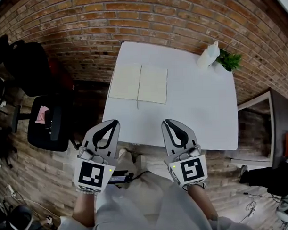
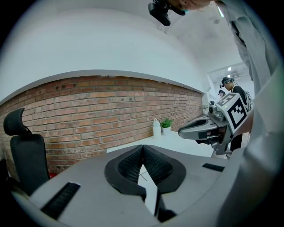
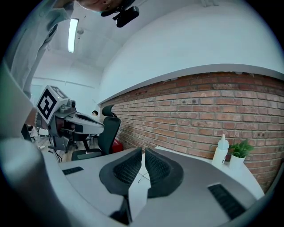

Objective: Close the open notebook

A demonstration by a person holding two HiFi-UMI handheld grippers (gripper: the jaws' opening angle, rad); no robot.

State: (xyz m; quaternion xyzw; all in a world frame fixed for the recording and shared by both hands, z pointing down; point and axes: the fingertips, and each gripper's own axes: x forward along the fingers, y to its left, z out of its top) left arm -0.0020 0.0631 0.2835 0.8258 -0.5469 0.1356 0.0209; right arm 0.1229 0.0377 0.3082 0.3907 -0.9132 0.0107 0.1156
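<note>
Now, brick wall [image 1: 154, 17]: it runs behind the table, across your 10 to 2 o'clock, in the head view.
Table [image 1: 200, 110]: white and square-cornered, straight ahead of you at 12 o'clock, with its far edge against the wall.
Chair [image 1: 50, 122]: a black office chair at your 9 o'clock, off the table's left side, with something pink [image 1: 41, 115] lying on its seat.
Notebook [image 1: 138, 84]: it lies open and flat on the far left part of the table, at about 12 o'clock from your left gripper and 11 o'clock from your right. Both cream pages face up, and a thin dark cord [image 1: 137, 105] trails from the spine toward you.
Left gripper [image 1: 116, 122]: clenched on nothing; in its own view the ribbed pads [image 2: 133, 164] meet at the tip. Its tip sits over the table's near edge, well short of the notebook.
Right gripper [image 1: 166, 122]: also clenched and empty, with only a hairline slit between its pads [image 3: 157, 168]. It is level with your left gripper, at its 3 o'clock.
Bottle [image 1: 208, 55]: white, upright at the table's far right corner, at your 1 o'clock.
Plant [image 1: 229, 61]: small and green, just beside the bottle at its 3 o'clock.
</note>
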